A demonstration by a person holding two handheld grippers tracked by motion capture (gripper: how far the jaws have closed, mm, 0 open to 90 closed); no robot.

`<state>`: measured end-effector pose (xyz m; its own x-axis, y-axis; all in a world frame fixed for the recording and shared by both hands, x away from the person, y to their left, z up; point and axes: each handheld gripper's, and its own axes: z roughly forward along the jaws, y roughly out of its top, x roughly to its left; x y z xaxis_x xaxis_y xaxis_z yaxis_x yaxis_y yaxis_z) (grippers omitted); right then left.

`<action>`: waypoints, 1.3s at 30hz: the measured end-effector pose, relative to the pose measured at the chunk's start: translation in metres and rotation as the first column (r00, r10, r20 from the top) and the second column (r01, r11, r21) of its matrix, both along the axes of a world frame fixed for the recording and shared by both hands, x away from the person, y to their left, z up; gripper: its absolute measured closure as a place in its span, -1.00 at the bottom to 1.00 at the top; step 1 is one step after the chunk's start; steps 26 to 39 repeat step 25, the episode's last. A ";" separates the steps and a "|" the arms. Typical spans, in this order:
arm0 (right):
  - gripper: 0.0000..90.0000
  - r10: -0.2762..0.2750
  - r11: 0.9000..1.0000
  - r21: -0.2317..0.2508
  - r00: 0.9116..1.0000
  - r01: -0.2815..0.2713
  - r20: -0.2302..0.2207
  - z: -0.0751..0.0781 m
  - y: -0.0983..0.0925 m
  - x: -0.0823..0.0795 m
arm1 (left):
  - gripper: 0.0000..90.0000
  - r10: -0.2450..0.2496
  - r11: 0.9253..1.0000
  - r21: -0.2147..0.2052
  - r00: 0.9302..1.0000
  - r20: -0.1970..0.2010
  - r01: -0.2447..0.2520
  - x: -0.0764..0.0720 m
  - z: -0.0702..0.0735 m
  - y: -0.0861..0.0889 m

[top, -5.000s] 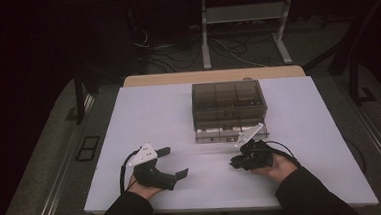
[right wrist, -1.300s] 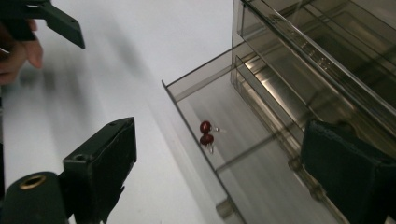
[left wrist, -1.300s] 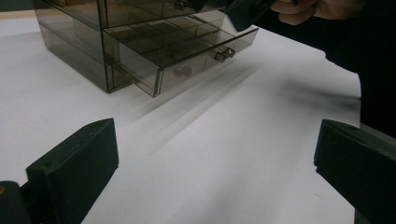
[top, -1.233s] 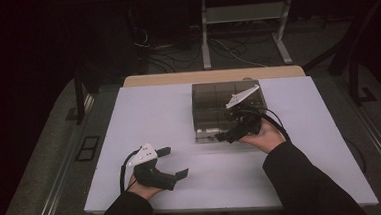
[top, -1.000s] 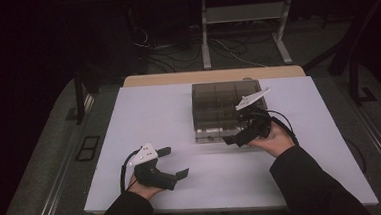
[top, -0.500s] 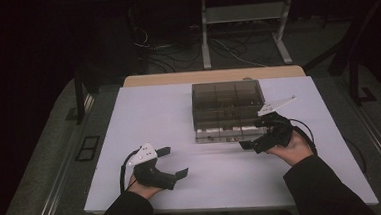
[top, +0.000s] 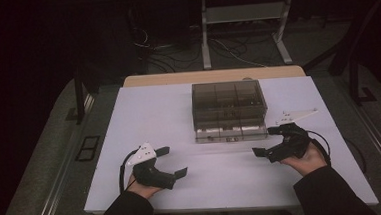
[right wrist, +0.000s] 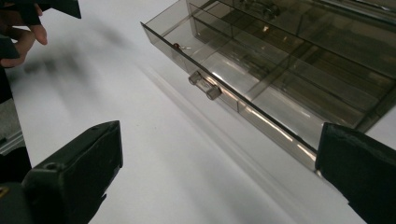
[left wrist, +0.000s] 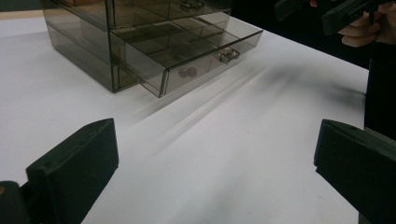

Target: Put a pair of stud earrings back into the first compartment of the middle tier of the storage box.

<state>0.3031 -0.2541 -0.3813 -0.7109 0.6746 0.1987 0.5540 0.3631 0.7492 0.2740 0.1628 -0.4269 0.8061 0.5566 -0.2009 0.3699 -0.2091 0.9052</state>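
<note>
The left gripper [top: 172, 161] rests low on the table [top: 129, 121], jaws wide apart and holding nothing. Ahead of it and off to its right stands the box [top: 228, 110], a smoky clear case of drawers, well apart from it. Open white table lies all around this gripper, with the near edge just behind the hand, so a backward slip could run the wrist off it.

The bottom drawer [left wrist: 187, 56] stands pulled out a little, its knob [right wrist: 205, 86] facing the person. The box looks light and slick, so a push or pull on the knob could slide the whole case instead of the drawer.

The right gripper [top: 273, 142] sits just in front of the box's near right corner, jaws also spread wide and empty. The drawer front is close ahead of it; a careless swing could knock it. Free room lies to its right.
</note>
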 end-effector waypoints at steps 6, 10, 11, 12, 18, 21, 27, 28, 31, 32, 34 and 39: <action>-0.99 -0.026 0.999 0.019 1.000 0.026 -0.003 -0.010 -0.011 -0.008 | -1.00 0.003 1.000 -0.001 1.000 -0.004 -0.003 0.000 0.000 0.000; -0.99 -0.042 0.999 0.028 0.999 0.042 0.004 -0.018 -0.017 -0.012 | -1.00 0.002 1.000 0.005 1.000 -0.003 -0.002 0.000 -0.001 0.000; -0.99 -0.050 0.998 0.035 0.999 0.050 0.002 -0.020 -0.019 -0.014 | -1.00 0.001 1.000 0.006 1.000 -0.003 -0.001 0.000 -0.001 0.000; -0.99 -0.055 0.998 0.033 0.999 0.054 0.000 -0.022 -0.020 -0.016 | -1.00 0.001 1.000 0.007 1.000 -0.003 -0.001 0.000 -0.001 0.000; -0.99 -0.075 0.996 0.042 0.997 0.075 -0.004 -0.032 -0.026 -0.023 | -1.00 0.003 1.000 0.009 1.000 -0.005 -0.003 0.001 -0.001 0.000; -0.99 -0.078 0.996 0.046 0.997 0.079 -0.005 -0.035 -0.028 -0.027 | -1.00 0.004 1.000 0.010 1.000 -0.006 -0.004 0.001 -0.001 0.000; -0.99 -0.089 0.995 0.052 0.996 0.089 -0.004 -0.039 -0.031 -0.031 | -1.00 0.001 1.000 0.017 1.000 -0.009 -0.001 0.001 -0.001 0.000; -0.99 -0.089 0.995 0.052 0.996 0.089 -0.004 -0.039 -0.031 -0.031 | -1.00 0.001 1.000 0.017 1.000 -0.009 -0.001 0.001 -0.001 0.000; -0.99 -0.089 0.995 0.052 0.996 0.089 -0.004 -0.039 -0.031 -0.031 | -1.00 0.001 1.000 0.017 1.000 -0.009 -0.001 0.001 -0.001 0.000; -0.99 -0.089 0.995 0.052 0.996 0.089 -0.004 -0.039 -0.031 -0.031 | -1.00 0.001 1.000 0.017 1.000 -0.009 -0.001 0.001 -0.001 0.000; -0.99 -0.089 0.995 0.052 0.996 0.089 -0.004 -0.039 -0.031 -0.031 | -1.00 0.001 1.000 0.017 1.000 -0.009 -0.001 0.001 -0.001 0.000; -0.99 -0.089 0.995 0.052 0.996 0.089 -0.004 -0.039 -0.031 -0.031 | -1.00 0.001 1.000 0.017 1.000 -0.009 -0.001 0.001 -0.001 0.000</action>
